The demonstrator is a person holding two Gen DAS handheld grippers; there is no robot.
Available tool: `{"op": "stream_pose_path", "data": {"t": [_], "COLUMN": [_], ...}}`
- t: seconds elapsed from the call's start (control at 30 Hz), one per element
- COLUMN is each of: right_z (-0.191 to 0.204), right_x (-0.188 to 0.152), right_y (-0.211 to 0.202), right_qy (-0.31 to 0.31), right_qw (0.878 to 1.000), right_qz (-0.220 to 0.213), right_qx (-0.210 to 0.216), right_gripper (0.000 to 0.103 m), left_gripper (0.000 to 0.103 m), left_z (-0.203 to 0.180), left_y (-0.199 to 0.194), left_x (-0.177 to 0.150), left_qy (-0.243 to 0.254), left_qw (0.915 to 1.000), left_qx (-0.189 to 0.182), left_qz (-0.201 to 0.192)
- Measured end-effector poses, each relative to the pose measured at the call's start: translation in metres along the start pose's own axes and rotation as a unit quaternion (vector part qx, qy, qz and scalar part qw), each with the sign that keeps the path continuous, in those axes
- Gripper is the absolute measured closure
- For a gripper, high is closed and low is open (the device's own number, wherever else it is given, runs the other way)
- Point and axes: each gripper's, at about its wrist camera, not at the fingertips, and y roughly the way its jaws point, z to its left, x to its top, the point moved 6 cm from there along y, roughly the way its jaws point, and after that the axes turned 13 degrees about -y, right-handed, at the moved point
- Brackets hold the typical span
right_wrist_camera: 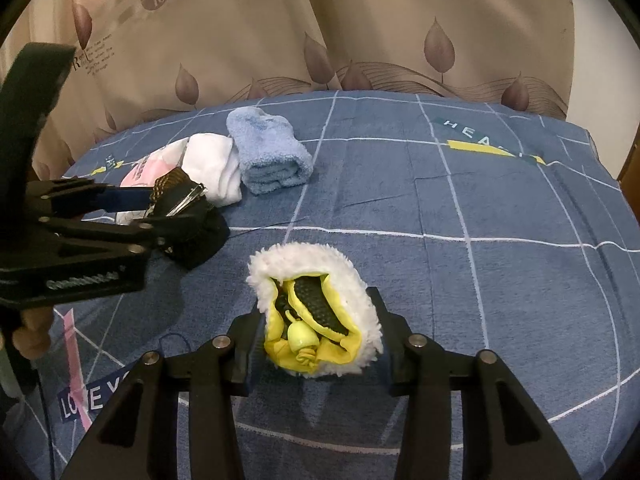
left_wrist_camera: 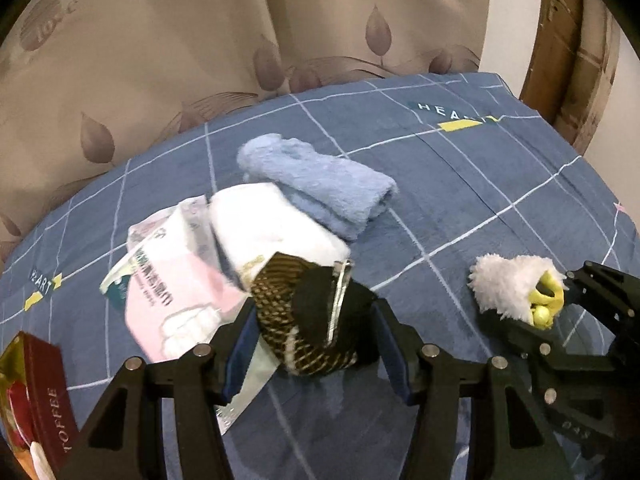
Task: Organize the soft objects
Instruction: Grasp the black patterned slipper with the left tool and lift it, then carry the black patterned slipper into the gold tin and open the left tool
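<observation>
My left gripper is shut on a black and gold woven pouch with a metal clasp, held just above the blue checked bedsheet; it also shows in the right wrist view. My right gripper is shut on a white fluffy item with yellow lining, seen at the right in the left wrist view. A folded blue towel and a folded white cloth lie side by side behind the pouch.
A pink and white tissue pack lies left of the white cloth. A red toffee box sits at the near left. A beige leaf-print curtain hangs behind the bed. A wooden frame stands far right.
</observation>
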Motion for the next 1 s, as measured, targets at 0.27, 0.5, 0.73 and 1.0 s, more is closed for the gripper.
{"op": "stream_pose_path", "data": {"t": [0.27, 0.5, 0.73, 1.0], "right_z": [0.000, 0.001, 0.001, 0.001], "right_x": [0.000, -0.001, -0.002, -0.001], "right_y": [0.000, 0.001, 0.001, 0.002], "right_qy": [0.002, 0.003, 0.005, 0.002], "right_qw": [1.000, 1.000, 1.000, 1.000], "right_qz": [0.000, 0.003, 0.004, 0.006], "right_qx": [0.001, 0.003, 0.005, 0.000], "right_gripper": [0.061, 0.059, 0.059, 0.059], "left_gripper": [0.078, 0.085, 0.085, 0.085], "left_z": [-0.008, -0.005, -0.002, 0.012], "left_y": [0.004, -0.001, -0.020, -0.048], "left_x": [-0.008, -0.017, -0.020, -0.026], "left_qy": [-0.019, -0.028, -0.038, -0.054], "left_qw": [0.9997, 0.9992, 0.9989, 0.9981], "left_qx": [-0.016, -0.027, -0.023, -0.018], "left_qz": [-0.008, 0.001, -0.011, -0.023]}}
